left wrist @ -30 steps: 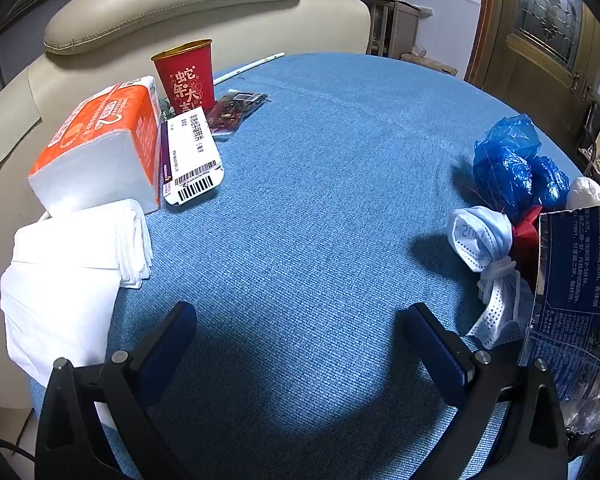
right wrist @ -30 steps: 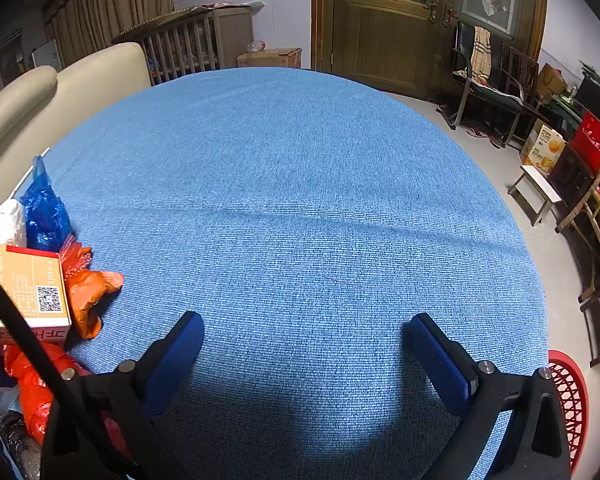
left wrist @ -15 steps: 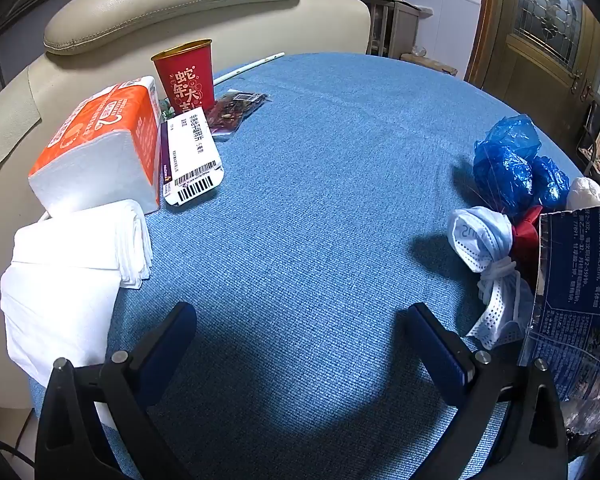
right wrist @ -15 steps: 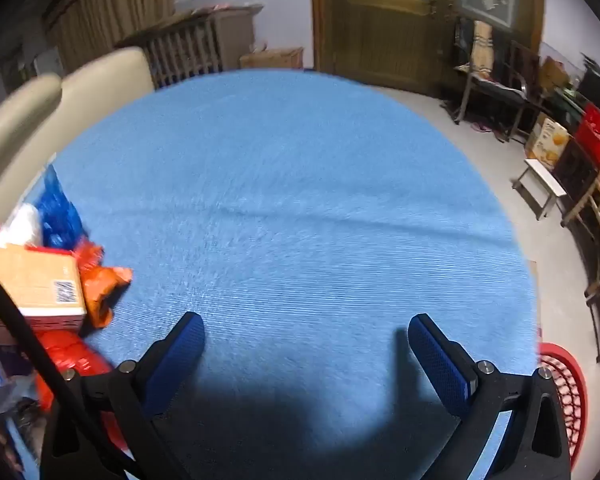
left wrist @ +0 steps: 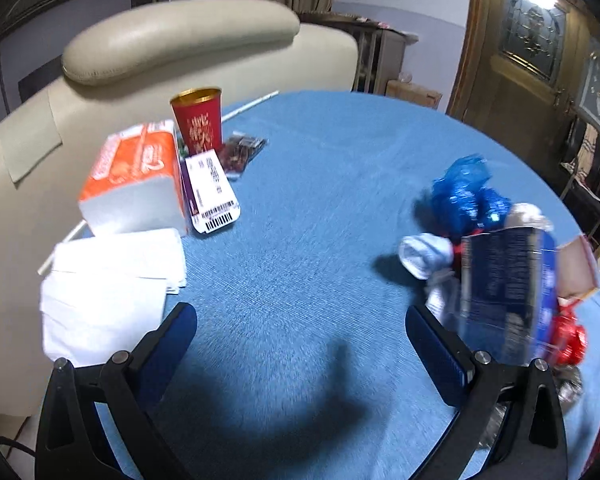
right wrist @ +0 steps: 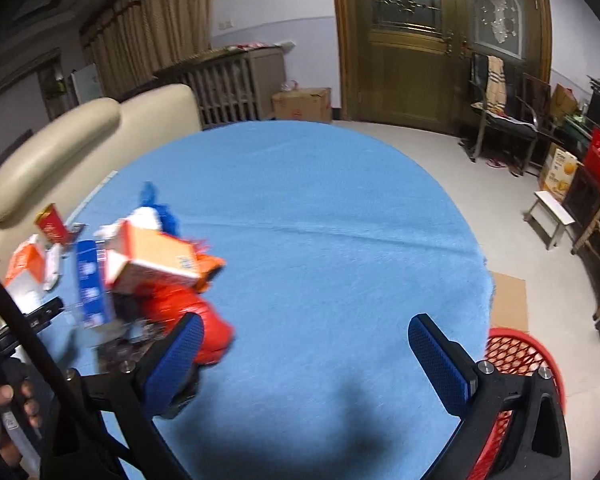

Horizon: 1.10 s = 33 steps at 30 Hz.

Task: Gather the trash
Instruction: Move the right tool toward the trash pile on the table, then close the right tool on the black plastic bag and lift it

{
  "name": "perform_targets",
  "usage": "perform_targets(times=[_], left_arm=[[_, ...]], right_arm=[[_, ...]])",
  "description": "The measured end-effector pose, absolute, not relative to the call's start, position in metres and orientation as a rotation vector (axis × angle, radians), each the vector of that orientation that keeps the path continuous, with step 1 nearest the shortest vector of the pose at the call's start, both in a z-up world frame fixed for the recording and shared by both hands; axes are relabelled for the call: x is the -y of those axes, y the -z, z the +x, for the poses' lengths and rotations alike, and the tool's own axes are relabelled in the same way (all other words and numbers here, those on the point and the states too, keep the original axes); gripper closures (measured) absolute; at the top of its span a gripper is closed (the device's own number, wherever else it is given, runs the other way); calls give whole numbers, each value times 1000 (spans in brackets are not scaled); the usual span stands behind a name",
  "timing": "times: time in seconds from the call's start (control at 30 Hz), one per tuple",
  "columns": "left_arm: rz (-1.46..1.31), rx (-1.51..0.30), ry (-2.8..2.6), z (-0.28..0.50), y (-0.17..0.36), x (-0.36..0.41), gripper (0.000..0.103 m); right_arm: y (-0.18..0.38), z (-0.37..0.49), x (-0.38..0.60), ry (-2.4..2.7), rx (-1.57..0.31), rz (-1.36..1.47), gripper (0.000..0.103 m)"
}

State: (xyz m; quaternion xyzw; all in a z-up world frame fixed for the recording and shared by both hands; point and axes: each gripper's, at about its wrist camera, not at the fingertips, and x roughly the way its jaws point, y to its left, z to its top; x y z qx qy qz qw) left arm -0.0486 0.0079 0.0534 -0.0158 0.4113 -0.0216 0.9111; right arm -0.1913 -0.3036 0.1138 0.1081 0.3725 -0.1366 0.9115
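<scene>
Trash pile (right wrist: 156,280) lies left-forward of the right gripper (right wrist: 306,356), nearer than the left gripper (left wrist: 300,344); both spread wide, empty.

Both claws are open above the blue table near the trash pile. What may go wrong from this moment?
1. The trash pile is loose and mixed, with an orange box on top; grabbing one piece may drag or topple the others.
2. The red basket stands on the floor past the table edge, so a weakly held piece might fall beside it.
3. The left claw is close to the tissue pack and napkins, which may not be trash.
</scene>
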Motion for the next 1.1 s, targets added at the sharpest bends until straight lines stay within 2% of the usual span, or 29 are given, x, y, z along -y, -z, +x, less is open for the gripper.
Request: perform_targets(times=[0.43,1.1], left_arm=[[-27,-837,87,-95,-81,5,0],[-17,-846,116,-105,-85,14,0]], right_arm=[[-100,-218,256,219,-769,212,0],[-98,-229,245,202,-743,204,0]])
